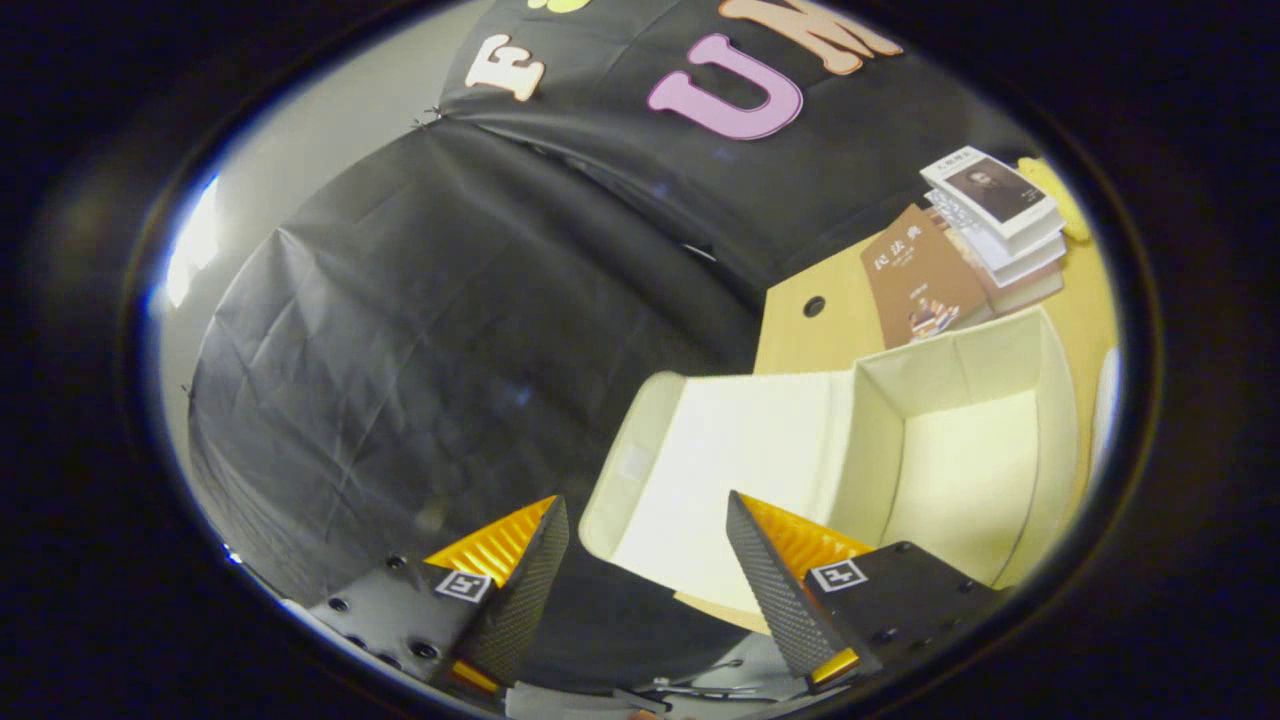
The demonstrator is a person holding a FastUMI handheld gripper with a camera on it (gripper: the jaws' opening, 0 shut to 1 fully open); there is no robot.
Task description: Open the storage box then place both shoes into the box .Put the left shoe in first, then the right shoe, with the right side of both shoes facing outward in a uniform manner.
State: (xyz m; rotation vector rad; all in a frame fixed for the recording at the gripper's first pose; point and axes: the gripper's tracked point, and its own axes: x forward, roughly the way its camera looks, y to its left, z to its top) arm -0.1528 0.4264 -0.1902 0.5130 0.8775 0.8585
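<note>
While the gripper [648,520] is held spread on nothing at lower centre, the cream fabric storage box [1050,400] is seen open, lid [720,470] folded out, at right.

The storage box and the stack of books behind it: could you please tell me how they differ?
The storage box is cream fabric, open, its lid flapped out and its inside bare; the stack of books is closed, white over brown. The box lies just beyond the open tongs; the books lie farther. Both sit on the wooden table.

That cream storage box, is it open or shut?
Open: the storage box has its lid flopped outward, interior bare. The fingers are apart, holding nothing.
</note>
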